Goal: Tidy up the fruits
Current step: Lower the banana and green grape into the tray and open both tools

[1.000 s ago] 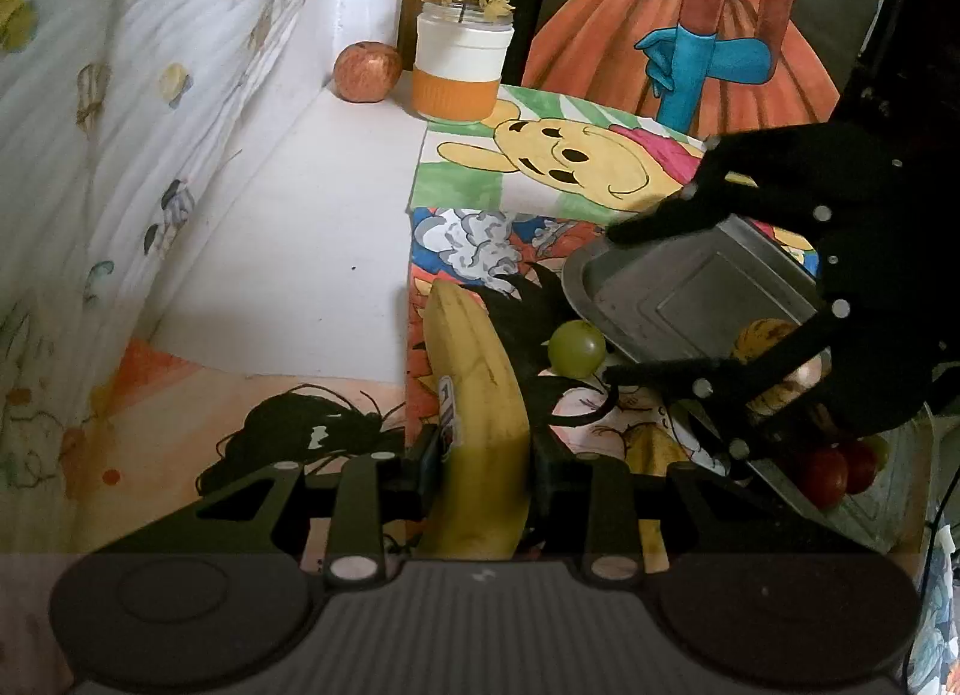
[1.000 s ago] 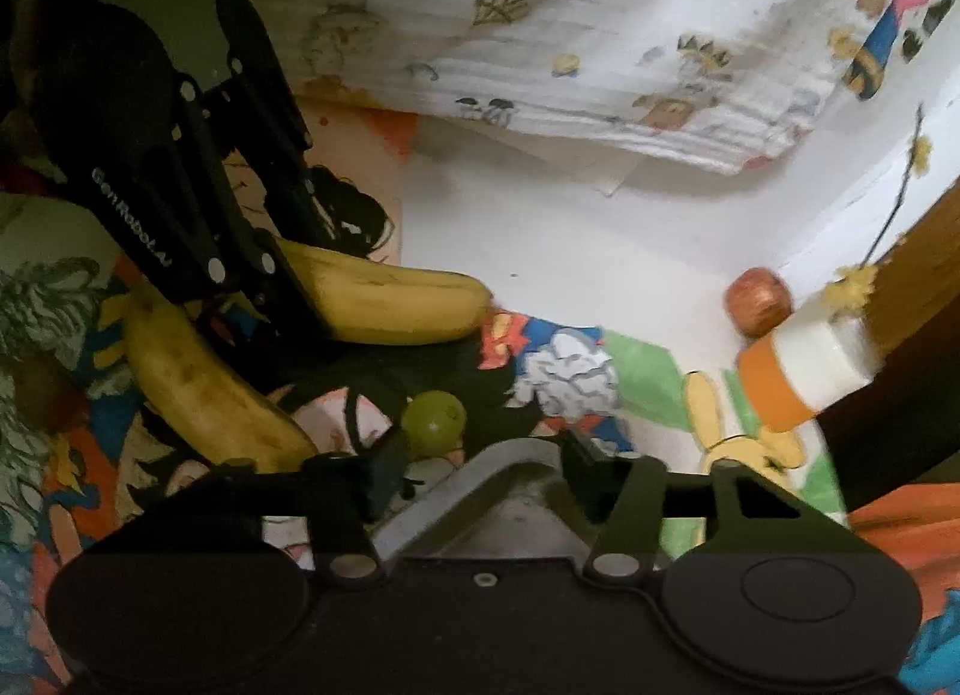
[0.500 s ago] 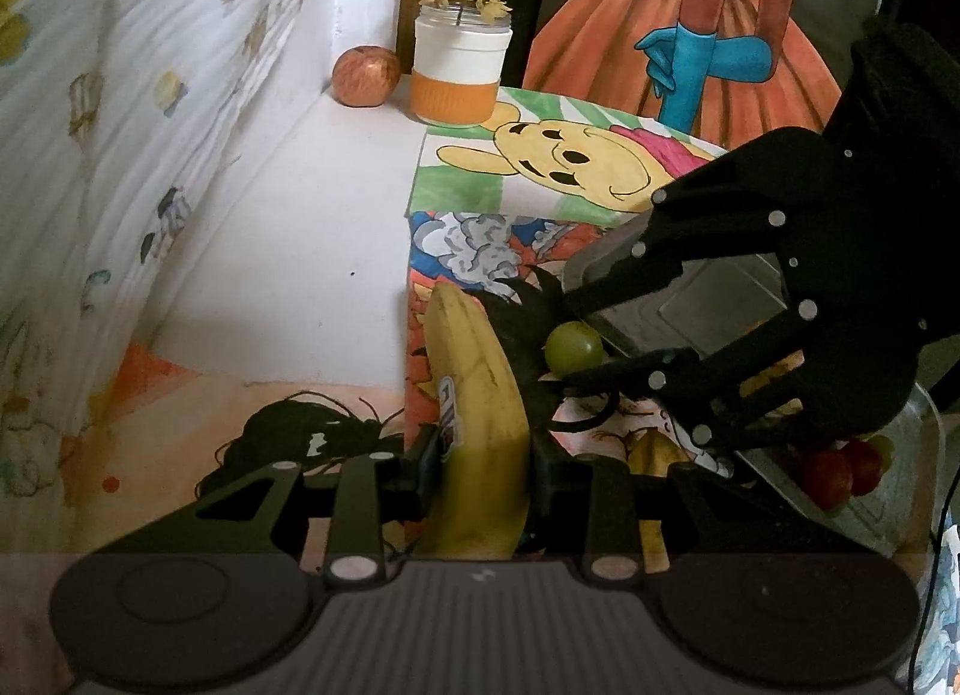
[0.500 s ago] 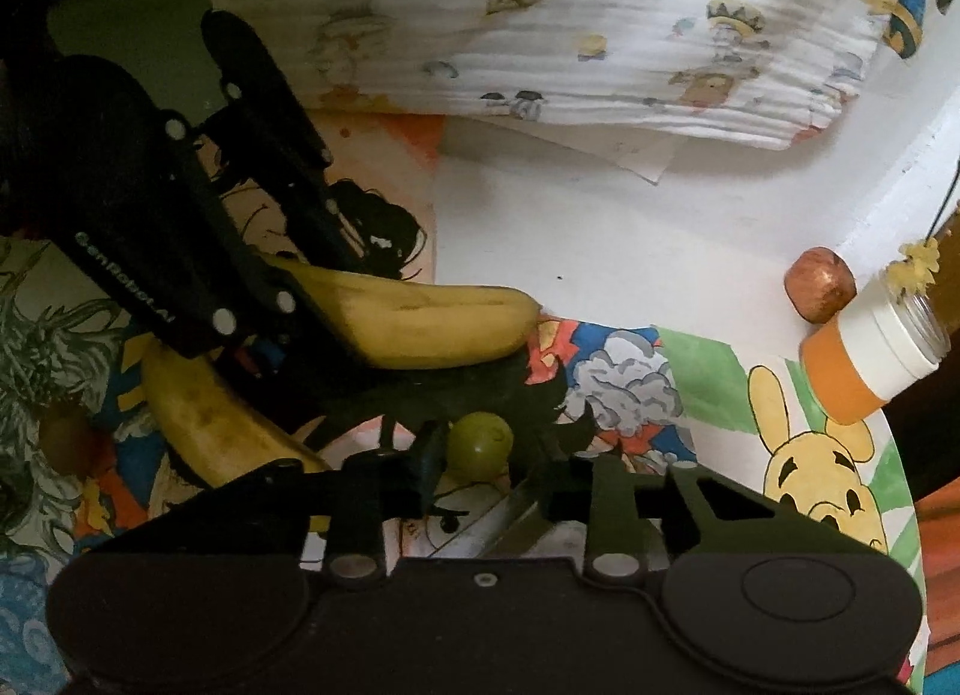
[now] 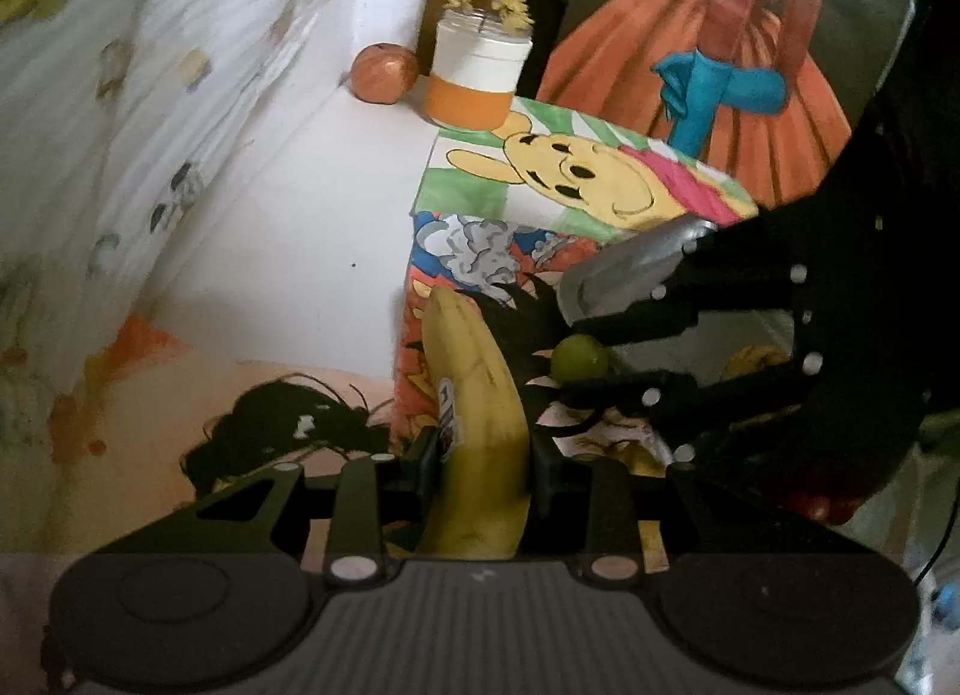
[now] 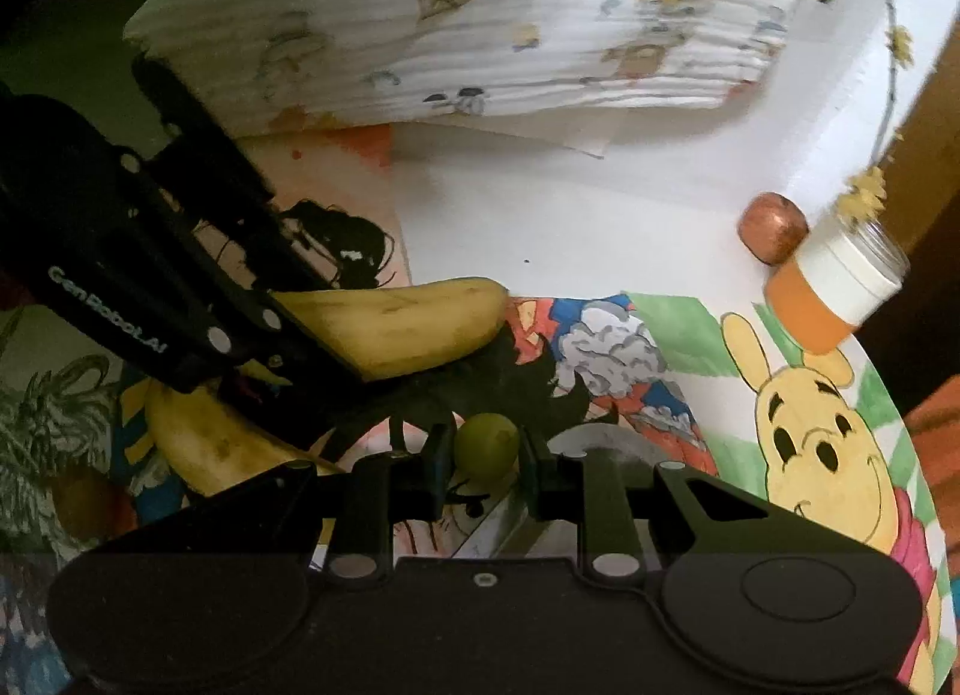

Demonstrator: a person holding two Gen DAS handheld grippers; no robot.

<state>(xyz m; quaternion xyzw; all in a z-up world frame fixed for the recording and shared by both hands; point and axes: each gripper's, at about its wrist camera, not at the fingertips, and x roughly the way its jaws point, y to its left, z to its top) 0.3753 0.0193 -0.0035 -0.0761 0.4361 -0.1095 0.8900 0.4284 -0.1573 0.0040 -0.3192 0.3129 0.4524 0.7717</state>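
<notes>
Both claws have fruit in hand, so the sorting looks to be in its middle stretch rather than near its end. The metal tray (image 5: 624,269) serves as the landmark: it lies on the cartoon-printed cloth (image 5: 576,179), and it appears to be where the fruit is meant to go, though that is a guess from the task. Yellowish fruit and something red show dimly on or past its far side, behind the other gripper; which is in it cannot be told.

The left gripper (image 5: 483,455) is closed on a banana (image 5: 474,389), the pads pressing its sides near the sticker end, its tip pointing away just beside the tray's near corner. The right gripper (image 6: 485,455) is pinched down on a green grape (image 6: 486,446), held just off the tray's rounded corner.

Left to do, by the look of it: set both down, then fetch the second banana (image 6: 204,443) lying on the cloth well clear of the tray, and perhaps the apple (image 5: 384,74) far behind it beside the orange-and-white jar (image 5: 477,77).

The held banana is ripe yellow with faint brown flecks and a small label. The grape is round, smooth and pale green, small enough to slip if squeezed unevenly.
</notes>
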